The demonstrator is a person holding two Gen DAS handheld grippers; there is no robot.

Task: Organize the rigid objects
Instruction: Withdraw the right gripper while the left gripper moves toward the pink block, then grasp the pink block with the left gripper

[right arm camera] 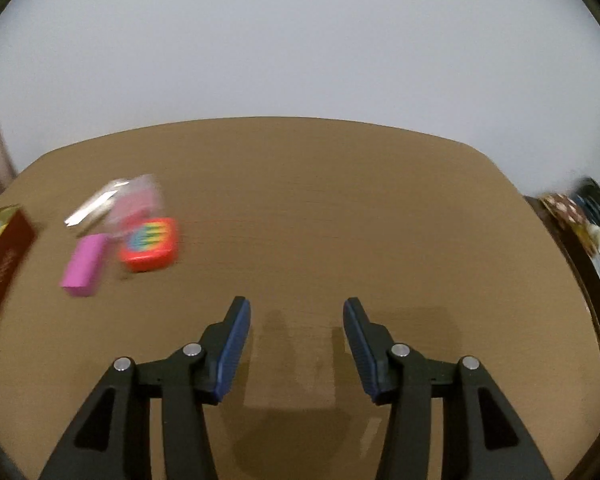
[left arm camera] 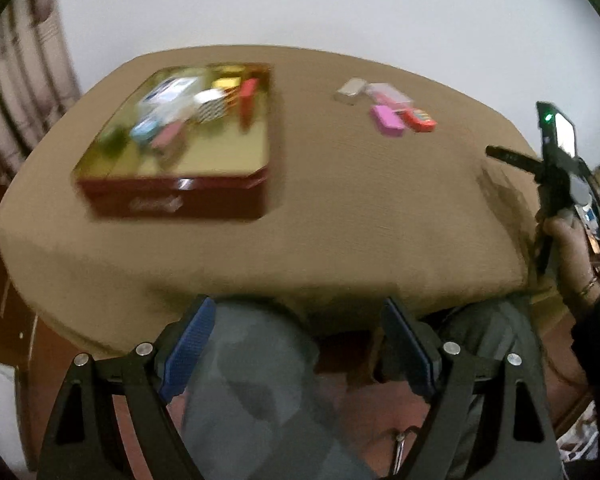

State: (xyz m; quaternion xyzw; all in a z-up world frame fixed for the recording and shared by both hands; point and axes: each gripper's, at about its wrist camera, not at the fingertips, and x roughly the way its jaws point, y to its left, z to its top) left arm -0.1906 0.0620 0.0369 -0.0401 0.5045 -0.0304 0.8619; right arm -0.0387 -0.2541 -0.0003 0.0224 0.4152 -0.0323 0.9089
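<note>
A red tin (left arm camera: 176, 200) with a gold inside holds several small boxes on the left of the tan table (left arm camera: 340, 208). A magenta block (left arm camera: 387, 120), a red rainbow-topped box (left arm camera: 419, 119), a silver box (left arm camera: 350, 90) and a clear pink case (left arm camera: 388, 94) lie at the far middle. In the right wrist view the magenta block (right arm camera: 85, 265), the red box (right arm camera: 150, 249), the silver box (right arm camera: 92, 208) and the clear case (right arm camera: 138, 198) lie to the left. My left gripper (left arm camera: 300, 320) is open and empty, off the near edge. My right gripper (right arm camera: 297, 312) is open and empty above the table.
The tin's red side (right arm camera: 0, 264) shows at the left edge of the right wrist view. A white wall stands behind the table. My knees (left arm camera: 260, 380) are below the near edge. Cluttered shelves (right arm camera: 592, 232) stand to the right.
</note>
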